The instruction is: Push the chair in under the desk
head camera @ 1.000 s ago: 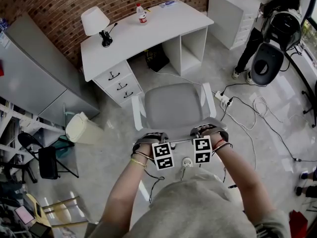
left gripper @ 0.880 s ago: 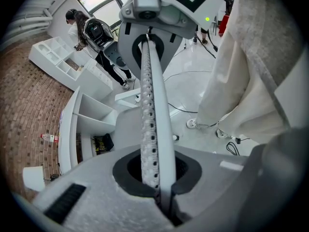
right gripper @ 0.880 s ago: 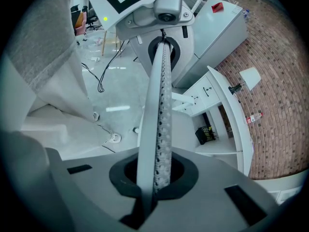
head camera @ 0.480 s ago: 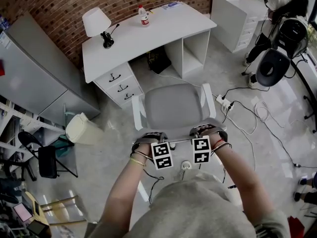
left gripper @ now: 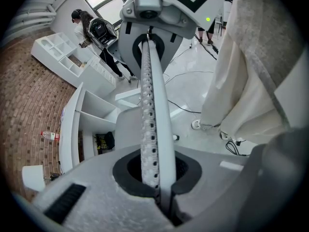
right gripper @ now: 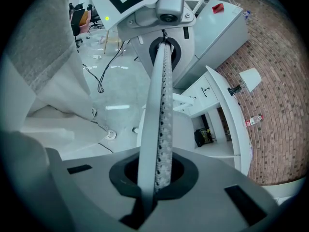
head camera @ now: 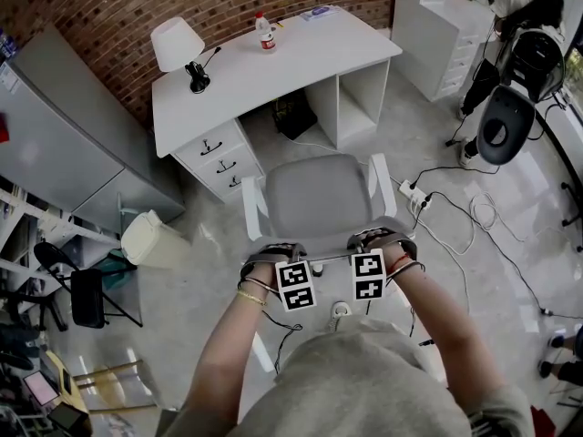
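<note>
Pushing step: my left gripper [head camera: 273,251] and right gripper [head camera: 383,239] fingers clamp the chair [head camera: 314,194] back; next, drive it under the desk [head camera: 273,66].

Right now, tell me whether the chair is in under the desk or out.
Out. The chair shows its whole seat on the floor in front of the desk, none under the desktop.

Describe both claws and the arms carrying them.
The left claw and right claw are grey, each carrying a cube with black-and-white square markers. A thin dark cable trails below. Forearms are bare, with bands on both wrists; the shirt is grey.
</note>
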